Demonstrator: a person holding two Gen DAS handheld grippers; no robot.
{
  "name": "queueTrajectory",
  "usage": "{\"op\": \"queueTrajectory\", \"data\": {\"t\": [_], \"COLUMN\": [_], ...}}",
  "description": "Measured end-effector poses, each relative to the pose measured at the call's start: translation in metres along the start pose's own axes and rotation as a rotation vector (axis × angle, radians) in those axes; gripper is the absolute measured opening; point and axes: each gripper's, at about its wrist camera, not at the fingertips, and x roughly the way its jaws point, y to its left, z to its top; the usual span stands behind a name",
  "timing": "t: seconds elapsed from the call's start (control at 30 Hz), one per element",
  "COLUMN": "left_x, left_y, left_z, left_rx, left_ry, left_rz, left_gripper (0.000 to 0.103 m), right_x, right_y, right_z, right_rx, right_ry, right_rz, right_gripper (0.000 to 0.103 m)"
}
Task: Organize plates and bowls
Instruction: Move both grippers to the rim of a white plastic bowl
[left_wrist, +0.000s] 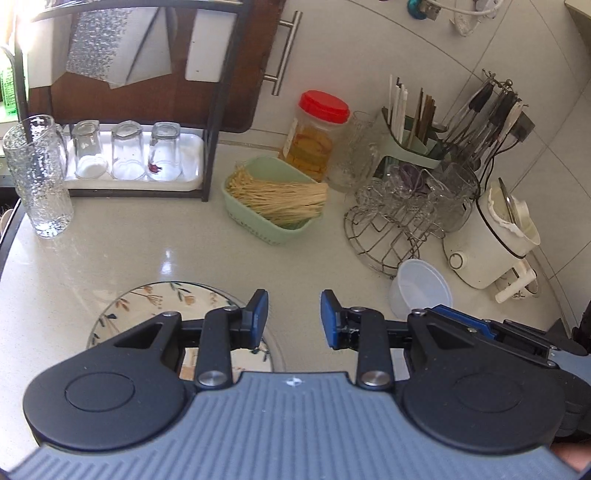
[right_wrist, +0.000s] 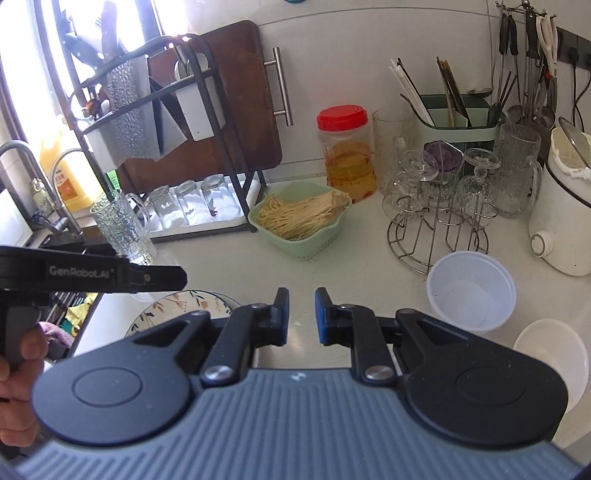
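A flower-patterned plate (left_wrist: 155, 302) lies on the pale counter, partly under my left gripper (left_wrist: 294, 317), which is open and empty above its right edge. The plate also shows in the right wrist view (right_wrist: 184, 301). A white plastic bowl (left_wrist: 421, 288) stands upright to the right of it, and it shows in the right wrist view (right_wrist: 471, 290). A small white plate (right_wrist: 552, 354) lies at the right edge, near the bowl. My right gripper (right_wrist: 301, 314) is open and empty above bare counter between the patterned plate and the bowl.
A green basket of noodles (left_wrist: 275, 199), a red-lidded jar (left_wrist: 314, 136), a wire glass rack (left_wrist: 399, 221) and a white cooker (left_wrist: 495, 236) stand behind. A tall glass mug (left_wrist: 38, 177) and a black rack with upturned glasses (left_wrist: 129, 155) stand at the left. The sink tap (right_wrist: 22, 177) is far left.
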Motion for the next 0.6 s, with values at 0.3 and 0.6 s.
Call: {"op": "queueTrajectory", "data": {"t": [0.3,0.6], "left_x": [0.024,0.055], "left_y": [-0.042,-0.072], "left_z": [-0.012,-0.024], "left_rx": [0.066,0.133], "left_ry": [0.038,0.108], "left_rz": [-0.013,-0.070], "left_gripper": [0.043,0.043], "right_x": [-0.015,-0.028], "right_y": [-0.043,-0.074], "right_z": [-0.015,-0.039], "right_rx": [0.010,0.028], "right_ry": [-0.005,0.008], "right_rz": [-0.016,-0.081], "right_gripper": [0.018,0.020]}}
